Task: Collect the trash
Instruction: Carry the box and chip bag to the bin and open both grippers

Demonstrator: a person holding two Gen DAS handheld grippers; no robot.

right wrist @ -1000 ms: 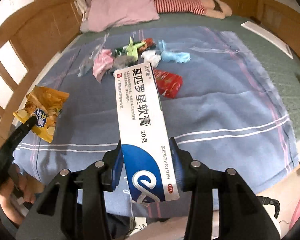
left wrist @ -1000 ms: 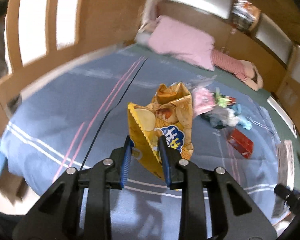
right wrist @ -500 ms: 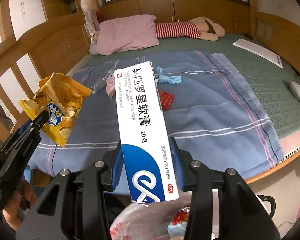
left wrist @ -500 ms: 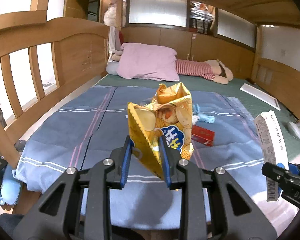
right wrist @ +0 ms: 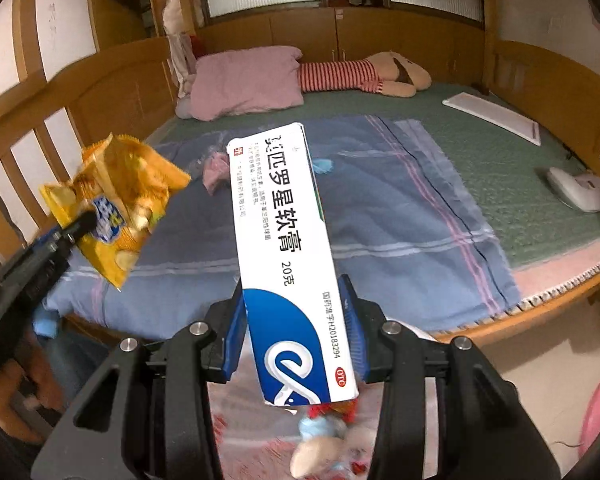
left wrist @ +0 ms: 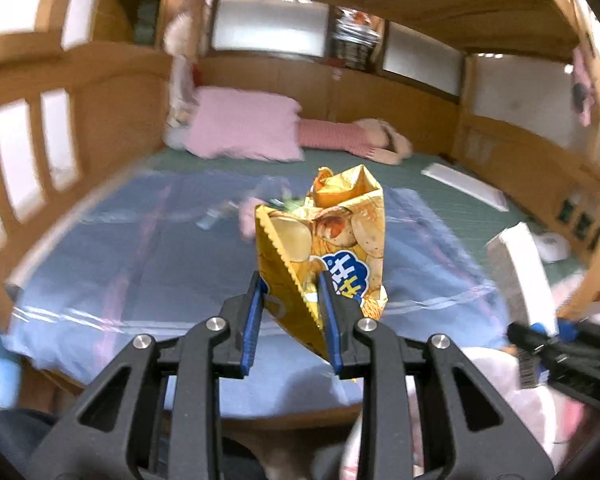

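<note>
My left gripper (left wrist: pixel 290 316) is shut on a crumpled yellow chip bag (left wrist: pixel 332 236) and holds it in the air at the foot of the bed. The bag also shows at the left of the right wrist view (right wrist: pixel 116 200). My right gripper (right wrist: pixel 296 332) is shut on a white and blue ointment box (right wrist: pixel 288 256), held upright past the bed's edge. The box shows at the right of the left wrist view (left wrist: pixel 520 276). Below the right gripper lies a clear trash bag (right wrist: pixel 332 436) with scraps in it. More small trash (right wrist: pixel 216 168) lies on the blue blanket (right wrist: pixel 380 208).
A pink pillow (right wrist: pixel 248 80) and a striped plush toy (right wrist: pixel 360 76) lie at the head of the bed. A white flat object (right wrist: pixel 496 116) and a white device (right wrist: pixel 580 188) lie on the green mat. Wooden bed rails (left wrist: pixel 40 148) stand at the left.
Both grippers have pulled back from the bed and tilted up with their loads. The trash bag has come further into view under the right gripper.
</note>
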